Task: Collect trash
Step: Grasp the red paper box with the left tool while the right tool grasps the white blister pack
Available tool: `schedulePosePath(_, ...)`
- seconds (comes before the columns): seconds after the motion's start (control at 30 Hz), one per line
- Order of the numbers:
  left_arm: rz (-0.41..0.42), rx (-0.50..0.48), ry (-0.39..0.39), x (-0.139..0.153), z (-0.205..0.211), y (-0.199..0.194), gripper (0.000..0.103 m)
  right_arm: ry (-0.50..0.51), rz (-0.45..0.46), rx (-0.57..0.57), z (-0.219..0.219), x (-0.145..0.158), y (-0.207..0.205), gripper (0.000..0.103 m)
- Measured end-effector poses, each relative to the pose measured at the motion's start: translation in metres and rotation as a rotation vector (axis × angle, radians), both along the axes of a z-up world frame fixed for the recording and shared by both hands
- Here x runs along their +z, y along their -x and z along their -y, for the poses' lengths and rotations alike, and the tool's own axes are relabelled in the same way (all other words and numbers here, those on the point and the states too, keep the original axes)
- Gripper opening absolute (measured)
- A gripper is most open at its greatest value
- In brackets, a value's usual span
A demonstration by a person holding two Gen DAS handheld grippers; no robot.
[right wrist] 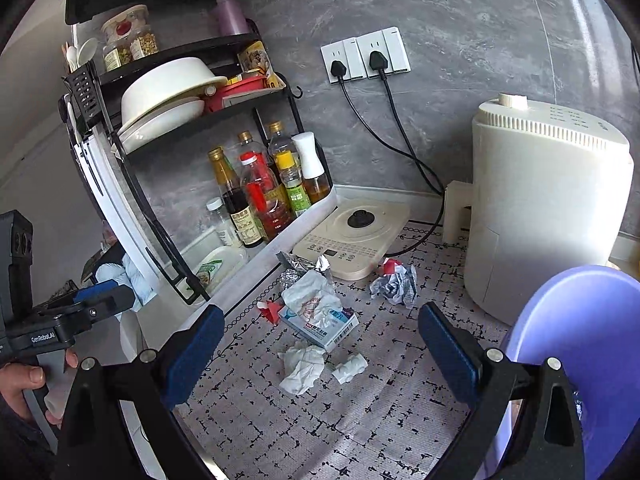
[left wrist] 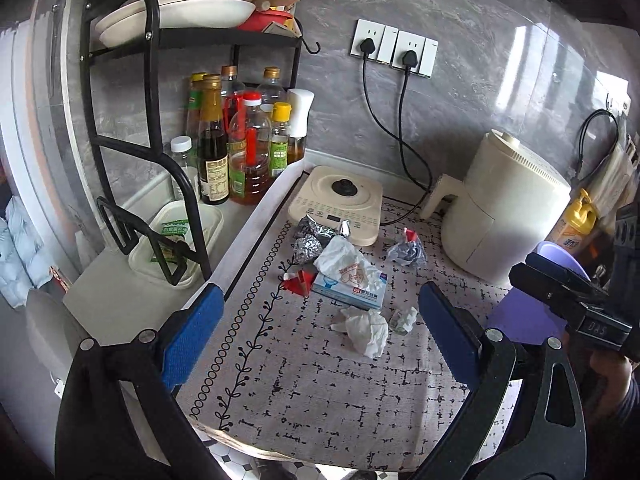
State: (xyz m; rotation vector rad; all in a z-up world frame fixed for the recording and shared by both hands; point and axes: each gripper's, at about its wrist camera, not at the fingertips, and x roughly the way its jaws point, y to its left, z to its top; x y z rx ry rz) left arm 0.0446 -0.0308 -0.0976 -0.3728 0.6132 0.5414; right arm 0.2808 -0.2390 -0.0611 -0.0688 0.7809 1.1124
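Trash lies on the patterned mat (left wrist: 304,392): a crumpled white tissue (left wrist: 368,330) (right wrist: 302,364), a small paper wad (left wrist: 405,319) (right wrist: 351,367), a blue-white box (left wrist: 349,290) (right wrist: 326,326) with a white wrapper (left wrist: 345,262) on it, red scraps (left wrist: 298,282), foil (left wrist: 310,240) (right wrist: 302,266), and a grey crumpled wrapper (left wrist: 406,252) (right wrist: 394,284). My left gripper (left wrist: 320,340) is open and empty, above the mat in front of the tissue. My right gripper (right wrist: 320,352) is open and empty, with the tissue between its pads. A purple bin (right wrist: 580,344) (left wrist: 532,312) stands at the right.
A cream induction base (left wrist: 340,200) and an air fryer (left wrist: 504,208) stand behind the trash, with cords to wall sockets (left wrist: 394,50). A black rack (left wrist: 132,128) with bottles (left wrist: 240,148) and bowls stands left. A lidded container (left wrist: 180,244) sits beneath it.
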Motion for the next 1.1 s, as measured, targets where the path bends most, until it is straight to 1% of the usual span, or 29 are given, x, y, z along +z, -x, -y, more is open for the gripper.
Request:
schedulePosePath(0.1,-0.009,0.015,0.008,-0.007,-0.013,0.01,0.097,0.013,-0.025,0.01,-0.019,-0.012,0.005,0.095)
schedulePosePath(0.17,-0.012,0.012,0.014,-0.013,-0.021,0.014,0.097,0.04,-0.025,0.012,-0.028,-0.019,0.01,0.095)
schedulePosePath(0.27,-0.01,-0.02,0.04,-0.023,-0.034,0.015,0.097,0.071,-0.057,-0.016,-0.033,-0.029,0.011,0.095)
schedulePosePath(0.33,-0.008,-0.056,0.052,-0.031,-0.042,0.011,0.097,0.096,-0.06,-0.037,-0.035,-0.035,0.012,0.095)
schedulePosePath(0.4,-0.017,-0.098,0.061,-0.04,-0.049,0.003,0.097,0.121,-0.064,-0.064,-0.036,-0.041,0.013,0.095)
schedulePosePath(0.47,-0.03,-0.146,0.064,-0.05,-0.053,-0.009,0.096,0.138,-0.09,-0.092,-0.038,-0.049,0.012,0.091)
schedulePosePath(0.6,-0.055,-0.241,0.07,-0.07,-0.062,-0.036,0.09,0.165,-0.102,-0.141,-0.041,-0.06,0.014,0.088)
schedulePosePath(0.63,-0.063,-0.257,0.076,-0.075,-0.066,-0.042,0.087,0.171,-0.112,-0.155,-0.042,-0.063,0.014,0.087)
schedulePosePath(0.7,-0.074,-0.283,0.091,-0.085,-0.073,-0.055,0.082,0.187,-0.131,-0.185,-0.043,-0.07,0.014,0.081)
schedulePosePath(0.73,-0.079,-0.297,0.095,-0.089,-0.076,-0.061,0.081,0.195,-0.139,-0.2,-0.044,-0.073,0.014,0.08)
schedulePosePath(0.8,-0.092,-0.327,0.105,-0.097,-0.081,-0.072,0.077,0.211,-0.153,-0.228,-0.048,-0.08,0.016,0.073)
schedulePosePath(0.9,-0.127,-0.366,0.107,-0.11,-0.087,-0.087,0.072,0.24,-0.179,-0.262,-0.054,-0.093,0.015,0.066)
schedulePosePath(0.97,-0.143,-0.391,0.114,-0.118,-0.091,-0.094,0.071,0.252,-0.204,-0.28,-0.057,-0.099,0.014,0.063)
schedulePosePath(1.1,-0.166,-0.41,0.14,-0.131,-0.103,-0.108,0.071,0.271,-0.216,-0.322,-0.063,-0.107,0.016,0.062)
